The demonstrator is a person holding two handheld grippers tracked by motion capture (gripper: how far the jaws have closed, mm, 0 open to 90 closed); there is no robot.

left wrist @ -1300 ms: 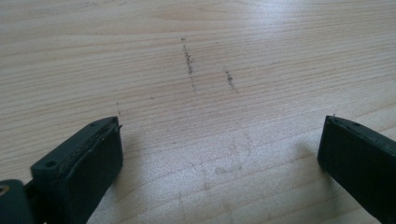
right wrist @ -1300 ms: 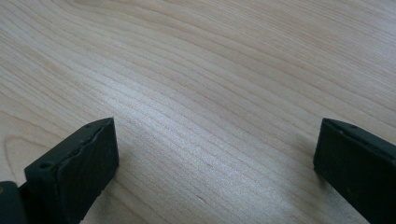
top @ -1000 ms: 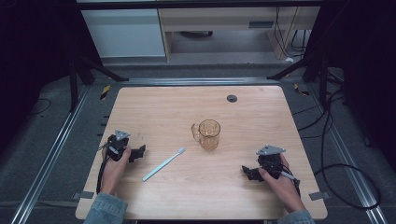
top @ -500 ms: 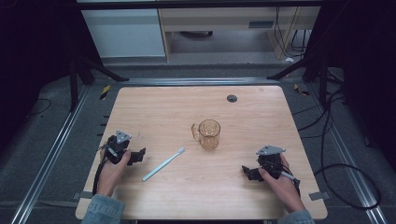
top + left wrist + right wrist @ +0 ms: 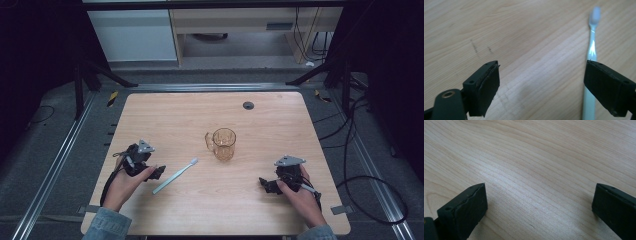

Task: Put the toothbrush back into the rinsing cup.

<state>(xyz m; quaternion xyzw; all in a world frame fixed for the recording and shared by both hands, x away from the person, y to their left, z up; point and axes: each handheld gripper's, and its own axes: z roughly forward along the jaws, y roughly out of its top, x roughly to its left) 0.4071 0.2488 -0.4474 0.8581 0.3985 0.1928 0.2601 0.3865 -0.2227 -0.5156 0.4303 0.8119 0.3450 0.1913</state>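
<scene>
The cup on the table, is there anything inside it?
The cup is clear amber plastic, standing upright on the table, and looks empty from above. Its very bottom is too small to make out, so a thin film or tiny item can't be ruled out.

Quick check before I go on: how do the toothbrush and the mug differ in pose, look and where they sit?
The toothbrush lies flat, slanted, with its bristle head toward the mug; the mug stands upright, handle at its left. The toothbrush is pale, opaque and slim; the mug is amber, see-through and squat. The toothbrush lies just beside the left claw; the mug stands mid-table, apart from both claws. Both rest on the wooden table, ungripped.
</scene>
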